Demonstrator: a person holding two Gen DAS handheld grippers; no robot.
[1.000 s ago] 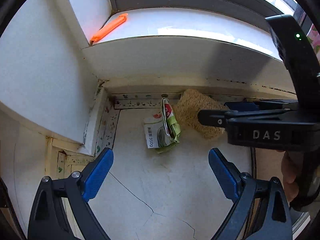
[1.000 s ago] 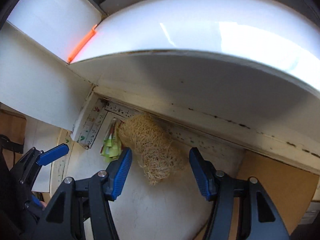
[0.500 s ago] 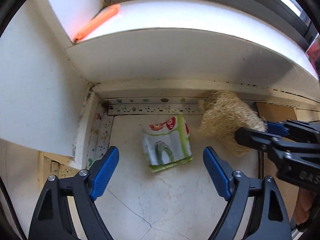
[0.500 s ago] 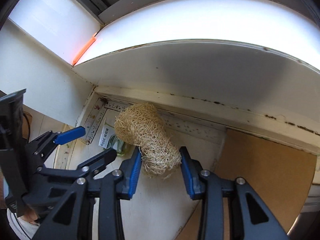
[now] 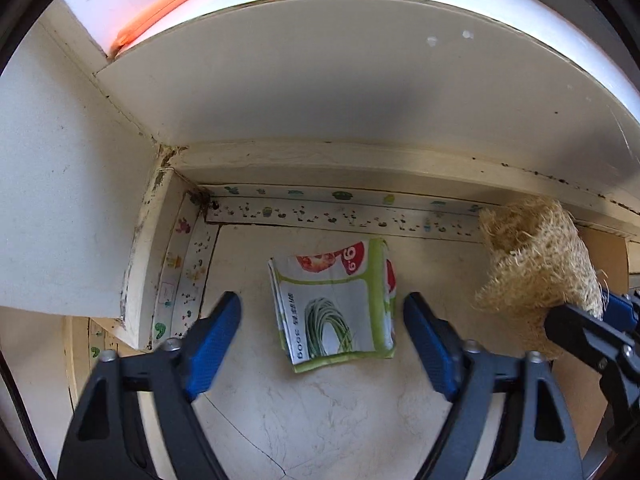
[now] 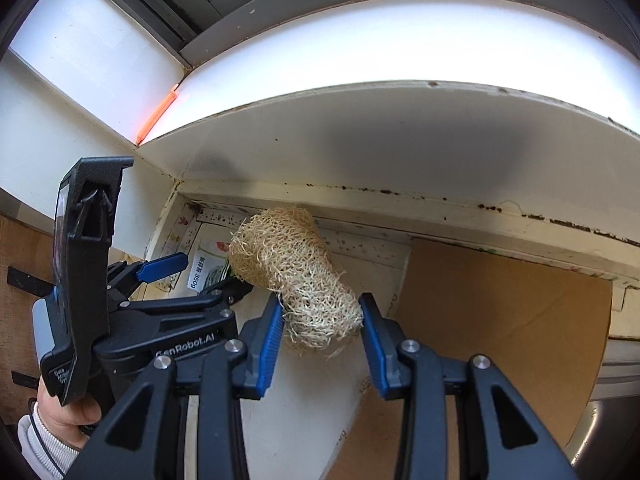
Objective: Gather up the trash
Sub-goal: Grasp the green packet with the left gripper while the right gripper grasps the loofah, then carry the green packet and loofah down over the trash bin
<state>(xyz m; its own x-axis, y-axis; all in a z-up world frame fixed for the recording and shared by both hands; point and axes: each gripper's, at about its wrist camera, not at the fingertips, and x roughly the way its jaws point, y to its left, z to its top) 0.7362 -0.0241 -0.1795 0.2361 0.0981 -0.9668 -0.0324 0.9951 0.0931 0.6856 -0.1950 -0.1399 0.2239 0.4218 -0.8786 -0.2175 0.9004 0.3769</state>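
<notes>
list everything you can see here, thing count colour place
loofah sponge: 1, tan, between the right gripper's fingers, lifted off the floor
food wrapper: 1, green, white and red, flat on the floor in the corner
orange clip: 1, orange, on the windowsill at the left end
windowsill: 1, white, above the corner
cardboard sheet: 1, brown, on the floor to the right
left gripper: 1, black with blue pads, open, over the wrapper
right gripper: 1, black with blue pads, shut on the loofah
</notes>
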